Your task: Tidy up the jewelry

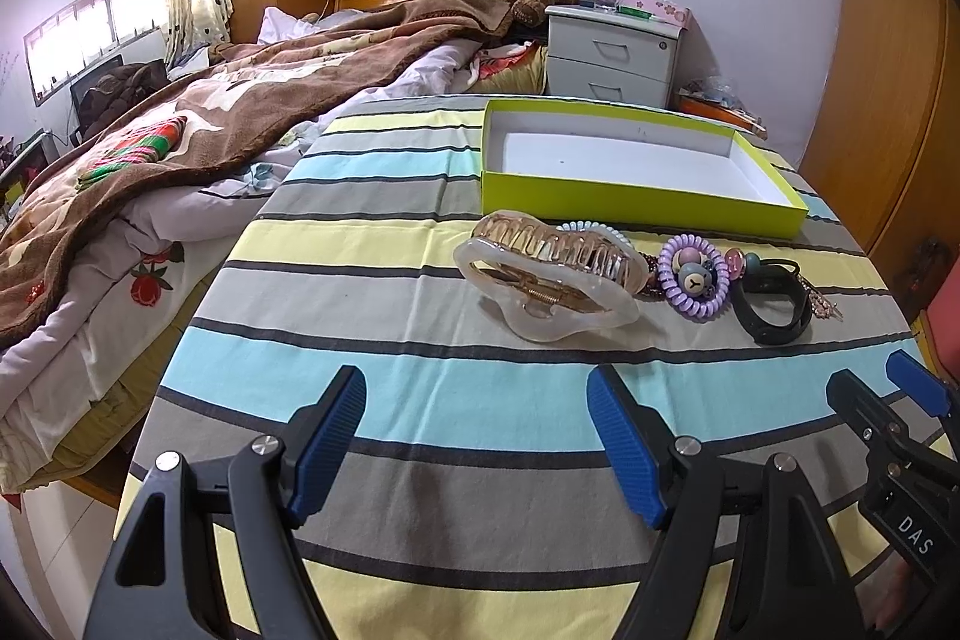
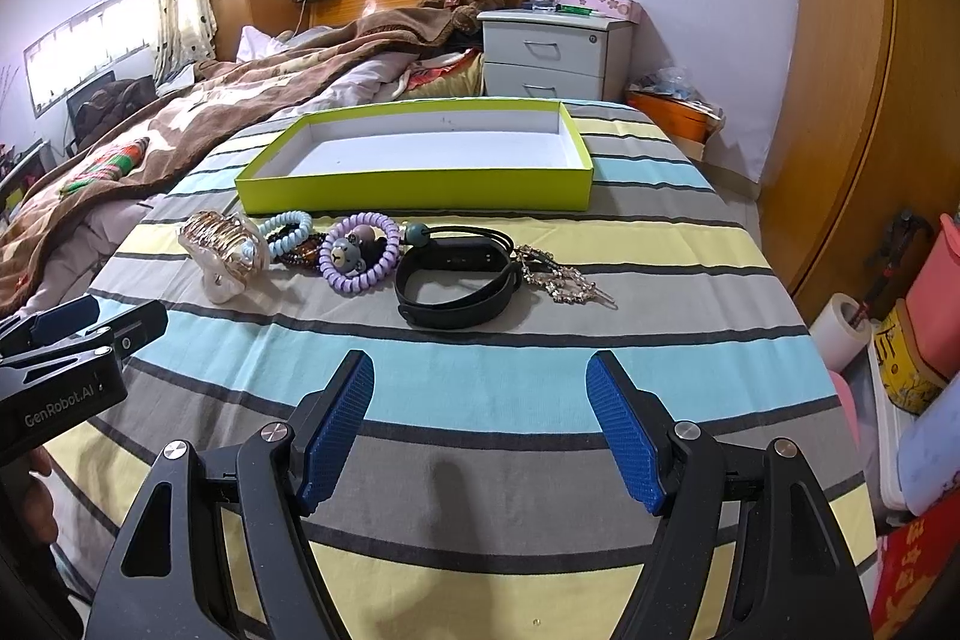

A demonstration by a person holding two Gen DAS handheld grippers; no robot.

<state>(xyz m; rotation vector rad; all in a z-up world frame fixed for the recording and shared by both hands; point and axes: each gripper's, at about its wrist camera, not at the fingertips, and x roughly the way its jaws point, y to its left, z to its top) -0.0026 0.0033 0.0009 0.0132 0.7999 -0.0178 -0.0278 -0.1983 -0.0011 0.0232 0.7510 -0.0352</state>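
A row of items lies on the striped cloth in front of an empty lime-green box [image 1: 636,205] [image 2: 420,190]: a large clear hair claw [image 1: 549,280] [image 2: 225,253], a light blue coil tie [image 2: 288,229], a purple coil tie with a bear charm [image 1: 693,280] [image 2: 360,259], a black wristband [image 1: 774,304] [image 2: 456,289] and a rhinestone hairpin [image 2: 564,283]. My left gripper [image 1: 477,436] is open and empty, short of the hair claw. My right gripper [image 2: 480,424] is open and empty, short of the wristband.
The striped table [image 2: 480,358] stands beside a bed with a brown blanket [image 1: 210,112] on the left. A grey nightstand [image 2: 555,55] is behind the box. A wooden wardrobe [image 2: 840,70] and storage clutter [image 2: 912,352] are on the right.
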